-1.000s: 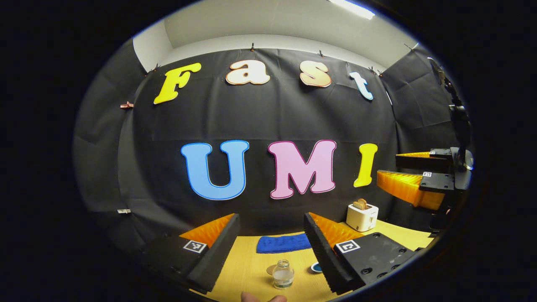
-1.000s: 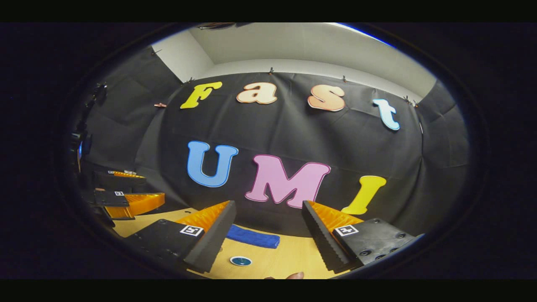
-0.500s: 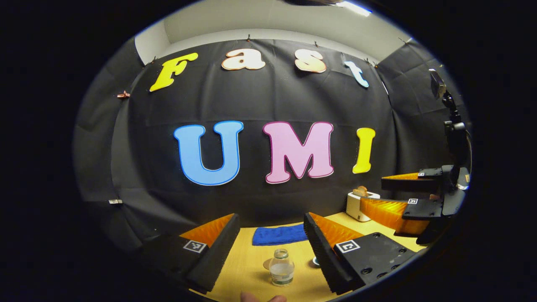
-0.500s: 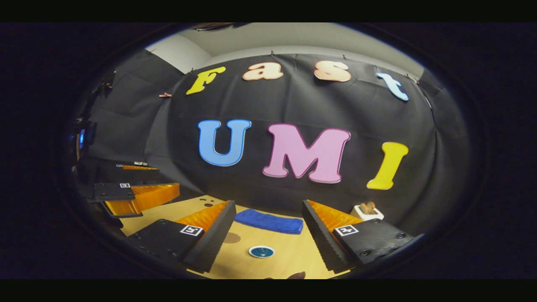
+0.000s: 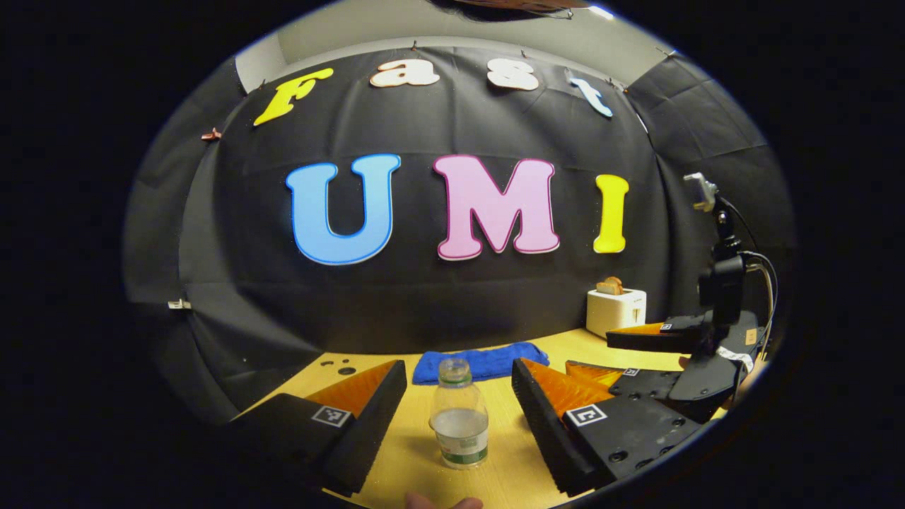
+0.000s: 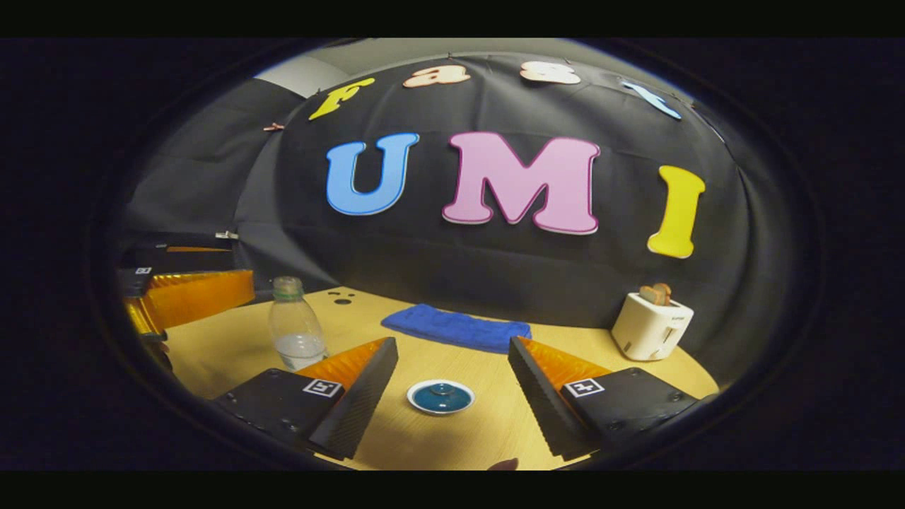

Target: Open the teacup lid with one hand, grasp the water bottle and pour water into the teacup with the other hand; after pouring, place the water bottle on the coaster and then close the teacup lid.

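Observation:
A clear water bottle (image 5: 459,418) holding a little water stands upright on the wooden table (image 5: 410,463). It sits just ahead of my left gripper (image 5: 458,367), which is open, with the bottle in line with the gap and not touched. In the right gripper view the bottle (image 6: 295,326) stands at the left, beside the left gripper (image 6: 240,267). A low blue teacup with its lid on (image 6: 440,396) rests ahead of my open right gripper (image 6: 452,346), between the lines of its fingers. The right gripper (image 5: 592,352) also hangs open at the right of the left gripper view.
A folded blue towel (image 5: 481,362) (image 6: 456,326) lies at the back of the table by the black wall. A white toaster with toast (image 5: 615,311) (image 6: 650,326) stands at the back right. Small dark holes (image 6: 343,297) mark the tabletop at the far left.
Both grippers have dropped and tipped down toward the table. The bottle now looms larger between the left fingers, and the teacup sits nearer in the right gripper view. Both stay open.

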`<state>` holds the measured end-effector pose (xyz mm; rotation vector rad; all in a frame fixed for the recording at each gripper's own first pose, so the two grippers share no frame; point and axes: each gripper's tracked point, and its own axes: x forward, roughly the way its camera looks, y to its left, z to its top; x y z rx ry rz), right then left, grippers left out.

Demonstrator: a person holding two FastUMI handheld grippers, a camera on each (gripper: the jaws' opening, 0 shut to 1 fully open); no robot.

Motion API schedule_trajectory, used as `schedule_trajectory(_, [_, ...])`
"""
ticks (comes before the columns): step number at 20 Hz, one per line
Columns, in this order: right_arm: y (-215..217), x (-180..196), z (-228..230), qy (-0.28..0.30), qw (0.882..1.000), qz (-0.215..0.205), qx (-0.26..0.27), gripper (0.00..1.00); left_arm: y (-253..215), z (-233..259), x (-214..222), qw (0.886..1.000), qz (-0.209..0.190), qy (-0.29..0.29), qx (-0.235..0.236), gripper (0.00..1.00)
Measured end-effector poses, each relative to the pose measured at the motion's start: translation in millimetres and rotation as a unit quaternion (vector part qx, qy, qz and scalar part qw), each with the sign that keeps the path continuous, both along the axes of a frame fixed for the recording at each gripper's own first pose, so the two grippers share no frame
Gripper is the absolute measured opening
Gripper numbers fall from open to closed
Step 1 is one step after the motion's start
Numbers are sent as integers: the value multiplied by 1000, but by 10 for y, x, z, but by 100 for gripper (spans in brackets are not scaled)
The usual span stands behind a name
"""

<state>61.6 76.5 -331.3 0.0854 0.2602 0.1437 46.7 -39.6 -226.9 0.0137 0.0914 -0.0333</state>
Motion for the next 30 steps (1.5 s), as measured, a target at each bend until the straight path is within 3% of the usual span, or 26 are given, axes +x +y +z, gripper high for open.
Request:
schedule_trajectory(6, [170, 176, -651, 35, 999, 28, -9, 94, 64, -476, 82, 1000, 18, 18, 4, 94])
schedule_trajectory(8, [194, 221, -801, 53, 998, 28, 2, 84, 66, -537, 116, 1000, 20, 18, 3, 95])
schedule_trajectory(9, [182, 236, -850, 59, 998, 26, 6, 71, 69, -562, 129, 1000, 21, 19, 4, 95])
schedule_trajectory(13, [217, 290, -1013, 82, 996, 33, 18, 67, 43, -682, 168, 999, 18, 26, 5, 94])
schedule_trajectory(14, [226, 298, -1041, 88, 995, 37, 22, 62, 40, -705, 186, 999, 18, 27, 6, 94])
schedule_trajectory(16, [280, 282, -1020, 91, 994, 47, 38, 47, 37, -757, 195, 999, 19, 32, 4, 94])
schedule_trajectory(17, [288, 285, -1019, 93, 994, 50, 41, 33, 46, -790, 207, 999, 21, 35, 3, 94])
schedule_trajectory(20, [279, 288, -1027, 95, 992, 53, 59, 27, 45, -884, 224, 999, 26, 43, -3, 94])
schedule_trajectory(21, [271, 295, -1002, 94, 992, 52, 60, 31, 38, -899, 239, 999, 27, 44, -3, 94])
schedule_trajectory(23, [232, 309, -923, 81, 994, 50, 55, 27, 21, -959, 263, 998, 27, 51, -4, 94])
schedule_trajectory(25, [211, 325, -844, 68, 995, 51, 55, 30, -4, -1044, 286, 998, 26, 58, -9, 95])
schedule_trajectory(26, [184, 327, -797, 63, 995, 49, 53, 26, -14, -1077, 302, 998, 26, 63, -13, 95])
schedule_trajectory(30, [-45, 327, -489, 27, 998, 32, 43, 30, 13, -1299, 337, 996, 40, 82, -22, 95])
